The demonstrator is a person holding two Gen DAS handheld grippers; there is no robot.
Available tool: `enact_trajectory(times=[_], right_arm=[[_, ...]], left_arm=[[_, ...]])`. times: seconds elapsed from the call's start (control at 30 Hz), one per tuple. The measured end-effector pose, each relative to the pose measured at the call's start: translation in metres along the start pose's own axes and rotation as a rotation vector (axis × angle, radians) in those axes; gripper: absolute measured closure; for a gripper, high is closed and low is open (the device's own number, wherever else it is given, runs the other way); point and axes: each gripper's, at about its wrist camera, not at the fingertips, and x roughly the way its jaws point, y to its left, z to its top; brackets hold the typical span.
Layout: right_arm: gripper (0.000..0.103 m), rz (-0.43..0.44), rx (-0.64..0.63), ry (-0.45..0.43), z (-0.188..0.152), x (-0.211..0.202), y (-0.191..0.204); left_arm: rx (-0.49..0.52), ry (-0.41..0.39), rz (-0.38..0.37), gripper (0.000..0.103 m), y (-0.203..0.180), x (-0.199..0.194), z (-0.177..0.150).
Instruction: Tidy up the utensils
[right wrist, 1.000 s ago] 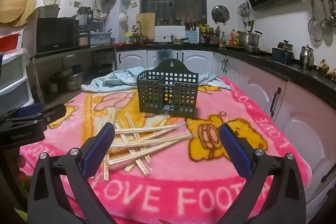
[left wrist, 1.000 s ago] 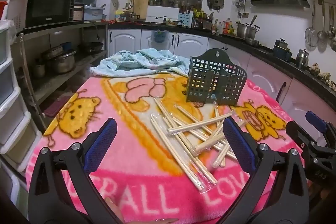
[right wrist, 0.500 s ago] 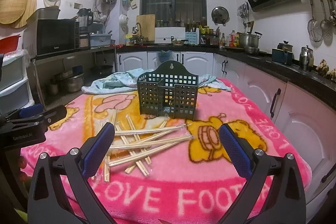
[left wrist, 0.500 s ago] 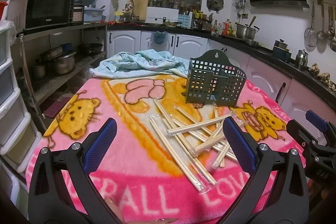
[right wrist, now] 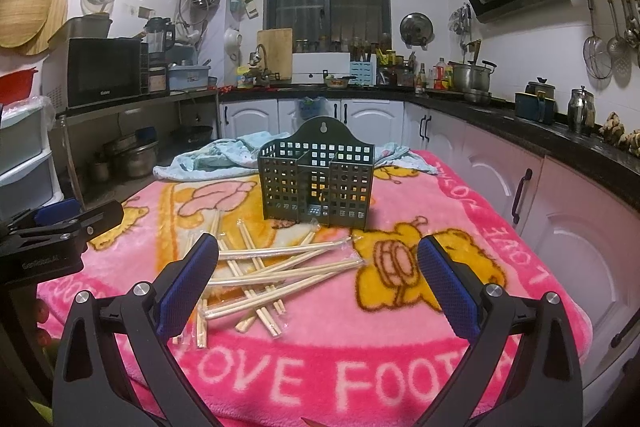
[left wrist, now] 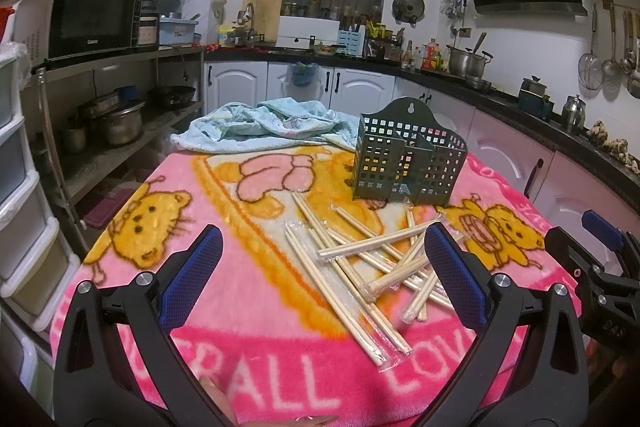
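Note:
Several plastic-wrapped wooden chopstick pairs (left wrist: pixel 360 267) lie in a loose crossed pile on a pink cartoon blanket (left wrist: pixel 248 307); they also show in the right wrist view (right wrist: pixel 272 275). A dark green perforated utensil holder (left wrist: pixel 408 165) stands upright just behind the pile, empty as far as I can see, and shows in the right wrist view (right wrist: pixel 318 183). My left gripper (left wrist: pixel 320 259) is open and empty, above the near edge of the pile. My right gripper (right wrist: pixel 318 267) is open and empty, short of the pile's right side.
A crumpled light blue towel (left wrist: pixel 272 125) lies at the table's far edge behind the holder. White drawers (left wrist: pixel 24 211) and a shelf with pots (left wrist: pixel 116 123) stand to the left. Cabinets and a black counter (right wrist: pixel 540 147) run along the right.
Both grippers have moved slightly forward and lower toward the pile. Both stay open. The chopsticks and holder have not moved.

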Motion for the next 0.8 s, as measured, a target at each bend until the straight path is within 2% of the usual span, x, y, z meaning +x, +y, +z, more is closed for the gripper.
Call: enact_trajectory(times=[0.67,0.8], right_arm=[[0.006,0.006,0.001,-0.004,0.007,-0.007,-0.004],[0.006,0.024,-0.006,0.0,0.004,-0.003,-0.003]], left_arm=[[-0.003,-0.005,-0.004,0.01,0.001,-0.001,0.002],[-0.013,0.001,-0.016,0.01,0.002,-0.003,0.012]])
